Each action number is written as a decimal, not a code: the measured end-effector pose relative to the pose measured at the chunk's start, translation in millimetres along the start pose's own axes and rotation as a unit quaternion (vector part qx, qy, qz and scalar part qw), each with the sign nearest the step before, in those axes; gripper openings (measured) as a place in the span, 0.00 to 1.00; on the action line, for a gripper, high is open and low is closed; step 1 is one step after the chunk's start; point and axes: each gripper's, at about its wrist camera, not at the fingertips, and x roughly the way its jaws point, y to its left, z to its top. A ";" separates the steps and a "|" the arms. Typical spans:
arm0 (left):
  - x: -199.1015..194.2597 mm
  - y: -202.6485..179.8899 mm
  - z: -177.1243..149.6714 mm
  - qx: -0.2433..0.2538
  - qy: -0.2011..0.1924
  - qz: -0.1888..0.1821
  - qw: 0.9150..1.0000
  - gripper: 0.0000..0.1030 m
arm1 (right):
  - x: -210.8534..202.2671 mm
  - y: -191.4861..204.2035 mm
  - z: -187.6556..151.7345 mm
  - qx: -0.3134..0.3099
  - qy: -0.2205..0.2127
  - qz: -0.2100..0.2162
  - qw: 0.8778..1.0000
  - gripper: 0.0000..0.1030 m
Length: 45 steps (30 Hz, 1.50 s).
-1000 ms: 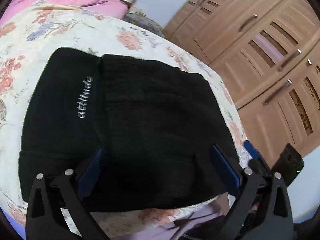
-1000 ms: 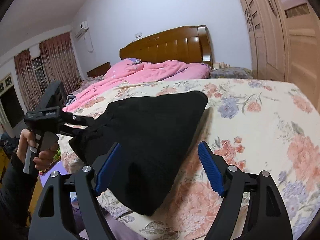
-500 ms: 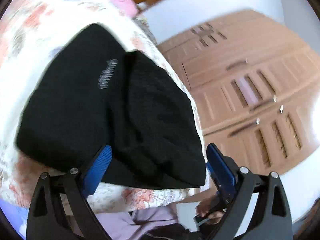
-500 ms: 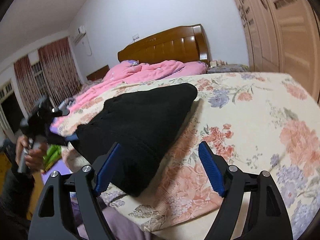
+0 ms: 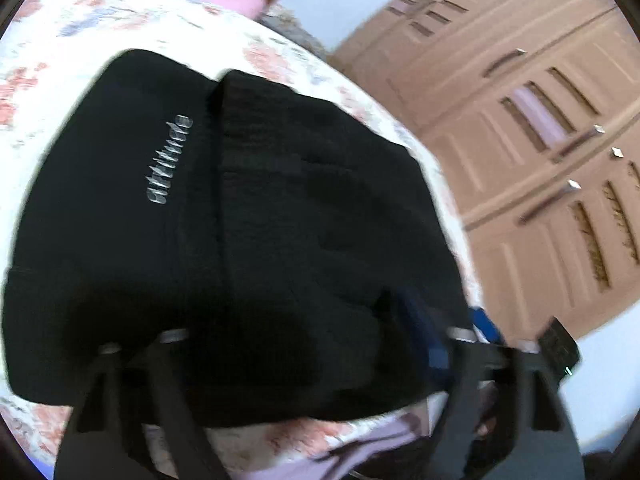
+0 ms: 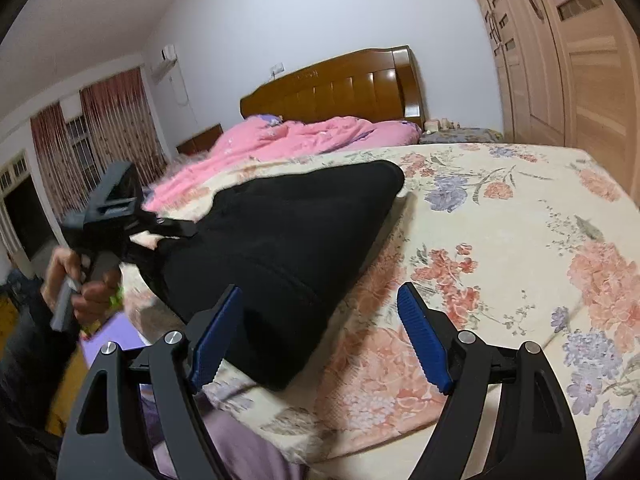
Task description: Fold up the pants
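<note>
Left tool (image 6: 176,236) has been closing on pants (image 5: 240,240).

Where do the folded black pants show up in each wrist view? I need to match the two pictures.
Left wrist view: the black pants fill the centre and left, with silver lettering on top.
Right wrist view: the pants lie left of centre on the near edge of the bed, beyond the left finger of the right tongs.
Shared landmark: the floral bedsheet under the pants, also at.

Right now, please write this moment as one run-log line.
folded pants on bed | left tongs: just been closing, pants edge between | right tongs: open, holding nothing
</note>
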 end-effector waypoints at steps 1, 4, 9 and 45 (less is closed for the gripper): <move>-0.7 0.0 -1.2 0.000 -0.004 0.002 1.000 0.45 | -1.1 2.6 -4.0 -0.011 -0.002 0.003 1.000 0.77; -8.7 1.7 -6.5 -0.008 -0.028 -0.001 1.000 0.35 | -4.8 12.5 -17.5 -0.041 0.004 0.018 0.999 0.85; -39.2 -21.5 -0.7 0.006 -0.075 -0.007 0.997 0.28 | 11.0 27.5 -29.1 -0.069 0.031 -0.028 0.997 0.85; -91.1 84.0 -20.2 -0.106 -0.154 0.032 0.982 0.45 | 51.9 54.4 -17.0 -0.107 0.082 -0.064 0.989 0.86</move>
